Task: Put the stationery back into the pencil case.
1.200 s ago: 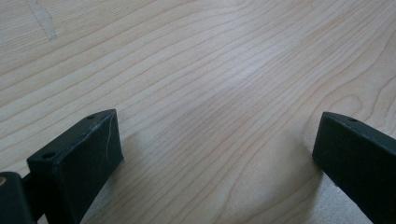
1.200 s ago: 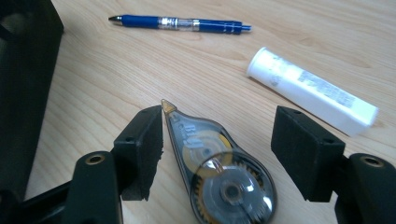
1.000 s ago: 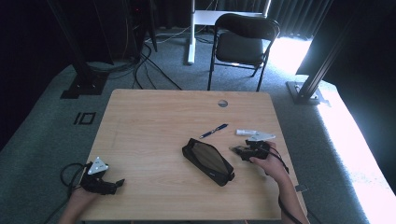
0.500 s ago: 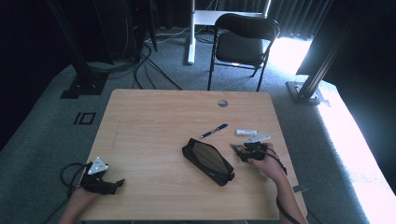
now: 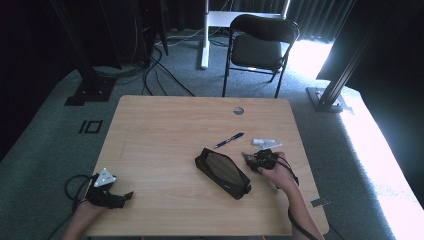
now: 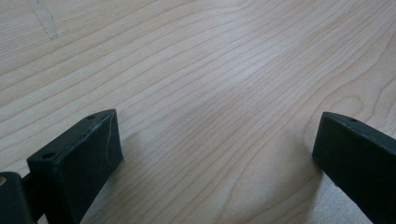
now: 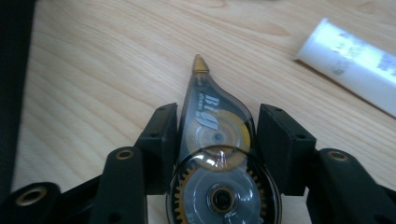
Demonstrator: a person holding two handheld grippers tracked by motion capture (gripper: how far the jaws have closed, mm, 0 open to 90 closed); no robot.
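Gripping a correction tape dispenser (image 7: 218,154), the right claw (image 7: 215,140) has its two black jaws pressed against the clear teardrop body from either side, just ahead of the geared wheel seen through the plastic. The dispenser's gold tip points away from the claw over the pale wooden surface (image 5: 165,135). In the high view the right claw (image 5: 257,160) sits near the right edge of the surface, held by the person's right hand (image 5: 280,175), with the dispenser's tip (image 5: 246,156) poking out toward a black pencil case (image 5: 222,172) that lies just beside it at a slant, its mesh face up. A white tube (image 7: 352,51) lies close behind the dispenser in the right gripper view; in the high view it is the small white thing (image 5: 263,143) just beyond the claw. A blue pen (image 5: 229,140) lies near it, further toward the middle.

Well apart from all this, the left claw (image 5: 114,196) rests at the near left corner of the surface, a grey three-cornered plate on top. Its jaws stand wide apart over bare wood grain in the left gripper view (image 6: 217,154), with nothing between them.
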